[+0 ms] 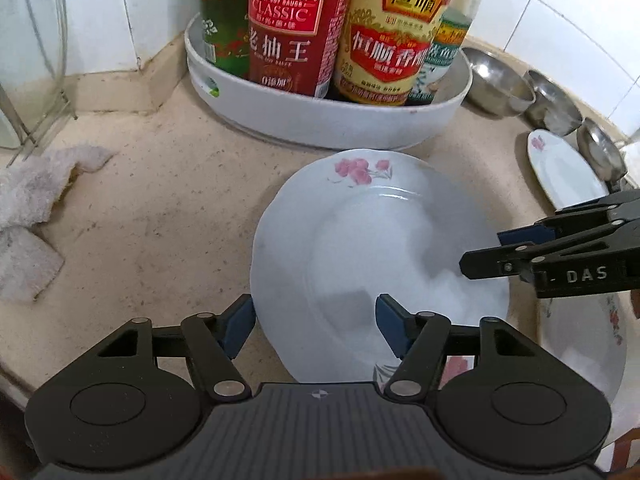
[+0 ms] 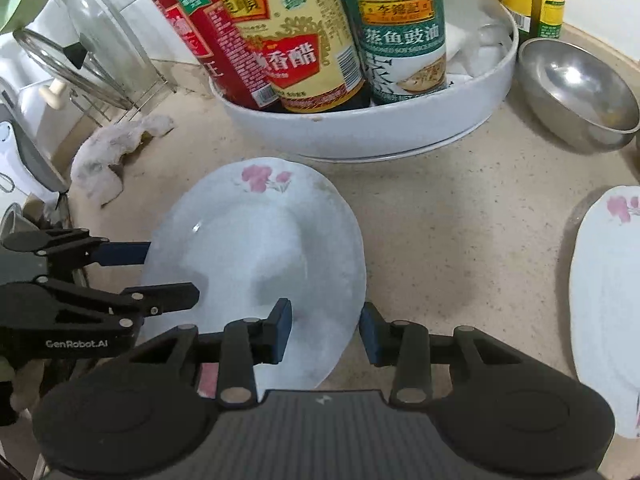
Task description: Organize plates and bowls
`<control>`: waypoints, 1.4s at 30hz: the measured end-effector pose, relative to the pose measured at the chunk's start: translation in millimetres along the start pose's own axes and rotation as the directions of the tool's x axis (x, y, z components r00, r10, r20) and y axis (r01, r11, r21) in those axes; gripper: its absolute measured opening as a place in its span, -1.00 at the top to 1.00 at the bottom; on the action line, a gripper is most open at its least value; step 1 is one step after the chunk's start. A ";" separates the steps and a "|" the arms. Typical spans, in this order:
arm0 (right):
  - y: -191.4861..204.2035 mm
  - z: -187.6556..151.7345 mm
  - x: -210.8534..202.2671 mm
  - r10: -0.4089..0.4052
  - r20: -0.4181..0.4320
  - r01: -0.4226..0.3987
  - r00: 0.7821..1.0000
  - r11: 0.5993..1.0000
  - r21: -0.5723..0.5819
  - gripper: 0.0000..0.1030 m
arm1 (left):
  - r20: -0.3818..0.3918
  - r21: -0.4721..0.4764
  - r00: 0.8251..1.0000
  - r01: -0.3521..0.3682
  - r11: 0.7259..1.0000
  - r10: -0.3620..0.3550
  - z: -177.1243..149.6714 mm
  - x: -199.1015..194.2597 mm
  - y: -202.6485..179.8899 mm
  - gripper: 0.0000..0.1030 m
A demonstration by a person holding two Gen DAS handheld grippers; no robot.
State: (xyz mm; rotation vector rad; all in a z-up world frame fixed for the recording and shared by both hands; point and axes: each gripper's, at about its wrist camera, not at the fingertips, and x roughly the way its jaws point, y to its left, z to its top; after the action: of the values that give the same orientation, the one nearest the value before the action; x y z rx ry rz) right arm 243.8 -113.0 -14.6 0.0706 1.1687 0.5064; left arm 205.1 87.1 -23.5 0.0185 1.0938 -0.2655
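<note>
While both claws point down at the speckled beige worktop [image 1: 160, 208], a white plate with a pink flower print [image 1: 360, 248] lies between them, just in front of the round white tray [image 1: 320, 128] of sauce bottles.

Left claw [image 1: 316, 320]: blue pads straddle the plate's near-left rim, one pad outside the edge over the worktop, the other over the plate's well. Pads stand apart from the rim; released, gripping nothing that I can see.

Right claw [image 2: 325, 332]: blue pads sit either side of the plate's near-right rim, close to it. Jaws are narrow, but whether the pads actually press on the rim I cannot tell. In the left wrist view this claw enters from the right, its fingers over the plate's right side.

Tray contents: a red-labelled dark soy sauce bottle [image 1: 292, 28], a yellow-labelled vinegar bottle [image 1: 384, 36], a green-labelled seafood soy sauce bottle [image 2: 400, 36], one more green-labelled bottle at the left.

Right of the tray: a steel bowl [image 2: 576, 92] on the worktop; the left wrist view shows further steel bowls lined beyond it along the tiled wall. A second flowered plate [image 2: 608, 304] lies well to the right of the first. A third flowered plate [image 1: 580, 364] shows partly under the first plate's right edge.

Left side: a crumpled white cloth [image 1: 32, 216], glass lids in a wire rack [image 2: 100, 52].
</note>
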 end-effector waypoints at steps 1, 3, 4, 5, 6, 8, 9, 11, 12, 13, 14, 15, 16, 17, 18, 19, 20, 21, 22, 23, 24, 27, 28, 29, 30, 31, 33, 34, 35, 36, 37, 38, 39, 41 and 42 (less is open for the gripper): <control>-1.4 0.4 -0.7 -0.003 0.004 0.003 1.000 1.000 0.005 0.30 | 0.007 0.001 1.000 0.002 1.000 -0.002 1.0 -1.6 -1.5 -0.39; -6.6 1.2 -3.3 0.006 0.005 -0.006 1.000 1.000 0.026 0.30 | 0.017 0.005 1.000 0.007 1.000 -0.007 2.7 -4.4 -4.5 -0.39; -8.4 1.6 -4.6 0.009 0.005 -0.009 1.000 0.999 0.033 0.30 | 0.021 0.005 1.000 0.011 1.000 -0.011 3.8 -5.6 -5.6 -0.39; -9.8 1.4 -6.2 0.009 0.006 -0.009 1.000 0.999 0.039 0.30 | 0.023 0.008 1.000 0.012 1.000 -0.013 4.9 -6.5 -6.8 -0.39; -10.9 1.1 -8.0 0.008 0.006 -0.008 1.000 0.999 0.038 0.30 | 0.024 0.013 1.000 0.012 1.000 -0.012 5.9 -6.8 -8.1 -0.39; -14.0 0.4 -11.7 0.009 0.009 -0.010 1.000 0.999 0.045 0.30 | 0.026 0.017 1.000 0.011 1.000 -0.011 7.7 -7.4 -9.6 -0.39; -15.4 0.5 -13.3 0.012 0.010 -0.012 1.000 0.999 0.048 0.30 | 0.026 0.016 1.000 0.013 1.000 -0.013 8.6 -7.3 -10.1 -0.39; -18.2 0.1 -16.6 0.020 0.015 -0.021 1.000 0.998 0.063 0.30 | 0.024 0.016 1.000 0.018 1.000 -0.019 9.5 -7.8 -11.4 -0.39; -19.7 -0.2 -18.8 0.024 0.017 -0.025 1.000 0.997 0.070 0.30 | 0.022 0.020 1.000 0.022 1.000 -0.022 9.9 -7.9 -12.5 -0.39; -21.5 -0.5 -20.8 0.029 0.020 -0.030 0.999 0.996 0.079 0.30 | 0.021 0.024 0.999 0.025 0.999 -0.026 9.7 -8.0 -13.9 -0.39; -23.0 -0.7 -22.3 0.033 0.021 -0.035 0.999 0.995 0.092 0.30 | 0.018 0.030 0.999 0.029 0.999 -0.029 10.3 -7.8 -15.2 -0.39; -24.5 -0.8 -23.9 0.036 0.021 -0.038 0.999 0.994 0.101 0.30 | 0.016 0.032 0.999 0.033 0.999 -0.034 11.0 -7.8 -16.1 -0.39; -25.8 -1.2 -25.7 0.036 0.023 -0.038 0.999 0.994 0.104 0.30 | 0.013 0.034 0.999 0.039 0.999 -0.040 11.8 -7.9 -17.2 -0.39; -26.8 -1.7 -27.7 0.033 0.025 -0.035 0.999 0.994 0.108 0.30 | 0.013 0.037 0.999 0.044 0.998 -0.044 12.5 -8.0 -17.9 -0.39; -27.1 -1.9 -29.4 0.028 0.028 -0.031 0.999 0.994 0.109 0.30 | 0.014 0.041 0.999 0.046 0.998 -0.047 13.6 -8.0 -19.3 -0.39; -28.2 -2.2 -31.2 0.026 0.030 -0.029 0.999 0.993 0.112 0.30 | 0.015 0.046 0.999 0.047 0.998 -0.048 14.7 -8.1 -20.9 -0.39; -29.2 -2.3 -32.7 0.024 0.032 -0.028 0.999 0.993 0.117 0.30 | 0.016 0.050 0.999 0.048 0.998 -0.049 15.8 -8.1 -22.2 -0.39; -30.1 -2.2 -33.7 0.024 0.033 -0.028 0.999 0.992 0.119 0.30 | 0.016 0.054 0.999 0.049 0.997 -0.050 16.6 -7.8 -23.2 -0.39; -31.0 -2.8 -35.2 0.025 0.034 -0.029 0.999 0.992 0.122 0.30 | 0.016 0.058 0.999 0.050 0.997 -0.051 17.5 -7.2 -23.8 -0.39; -31.1 -3.4 -35.3 0.024 0.034 -0.027 0.999 0.992 0.120 0.30 | 0.016 0.062 0.998 0.053 0.997 -0.054 18.2 -6.0 -24.2 -0.39; -31.4 -4.1 -33.9 0.019 0.031 -0.022 0.999 0.993 0.116 0.31 | 0.016 0.070 0.998 0.056 0.996 -0.057 18.8 -4.2 -24.8 -0.39; -38.3 -6.1 -24.8 0.016 0.013 -0.018 1.000 0.990 0.139 0.32 | 0.005 0.063 0.998 0.066 0.996 -0.067 17.2 4.3 -21.8 -0.38; -40.2 -7.1 -22.1 0.018 0.011 -0.019 1.000 0.989 0.145 0.33 | 0.000 0.055 0.997 0.071 0.996 -0.072 14.8 8.4 -20.2 -0.35; -40.9 -8.2 -20.0 0.017 0.011 -0.018 1.000 0.990 0.143 0.34 | 0.004 0.050 0.997 0.078 0.996 -0.079 11.2 10.7 -19.0 -0.35; -41.7 -9.6 -18.5 0.015 0.011 -0.016 1.000 0.989 0.144 0.34 | 0.014 0.051 0.996 0.086 0.995 -0.087 7.9 9.9 -18.4 -0.35; -42.4 -10.3 -17.3 0.017 0.009 -0.018 1.000 0.990 0.143 0.35 | 0.020 0.049 0.996 0.091 0.995 -0.092 4.8 9.1 -17.8 -0.36; -45.2 -11.9 -16.2 0.032 0.015 -0.034 0.999 0.988 0.150 0.35 | 0.056 0.051 0.992 0.106 0.993 -0.109 -1.6 5.1 -15.6 -0.39; -46.3 -12.1 -15.1 0.040 0.013 -0.041 0.999 0.988 0.147 0.36 | 0.085 0.053 0.989 0.118 0.992 -0.123 -7.1 1.5 -13.5 -0.44; -47.6 -12.8 -14.6 0.049 0.016 -0.051 0.999 0.989 0.140 0.36 | 0.113 0.059 0.984 0.134 0.989 -0.139 -13.9 -2.8 -10.9 -0.49; -49.5 -14.1 -14.5 0.059 0.021 -0.062 0.998 0.988 0.144 0.36 | 0.132 0.068 0.977 0.158 0.985 -0.166 -23.0 -7.2 -9.3 -0.57; -50.5 -14.9 -14.8 0.066 0.025 -0.069 0.997 0.988 0.139 0.36 | 0.138 0.067 0.973 0.177 0.982 -0.184 -30.9 -9.9 -8.5 -0.60; -51.3 -15.7 -15.2 0.073 0.027 -0.076 0.997 0.988 0.132 0.36 | 0.148 0.060 0.969 0.190 0.980 -0.197 -39.2 -11.9 -8.7 -0.61; -52.3 -16.5 -15.7 0.081 0.032 -0.084 0.996 0.988 0.127 0.36 | 0.160 0.051 0.965 0.200 0.978 -0.206 -48.0 -13.8 -7.7 -0.63; -52.8 -19.2 -16.3 0.098 0.046 -0.102 0.994 0.990 0.098 0.32 | 0.179 0.008 0.958 0.226 0.974 -0.224 -62.7 -10.4 -6.0 -0.61; -52.4 -20.3 -16.2 0.112 0.049 -0.116 0.992 0.990 0.080 0.32 | 0.198 -0.031 0.950 0.251 0.968 -0.240 -69.5 -7.4 -4.6 -0.62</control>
State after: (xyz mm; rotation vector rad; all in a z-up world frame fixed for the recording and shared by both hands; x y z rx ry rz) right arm 239.0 -170.3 -25.1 0.2204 1.1464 0.5547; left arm 140.1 94.3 -48.6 -0.1910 0.9093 -0.4515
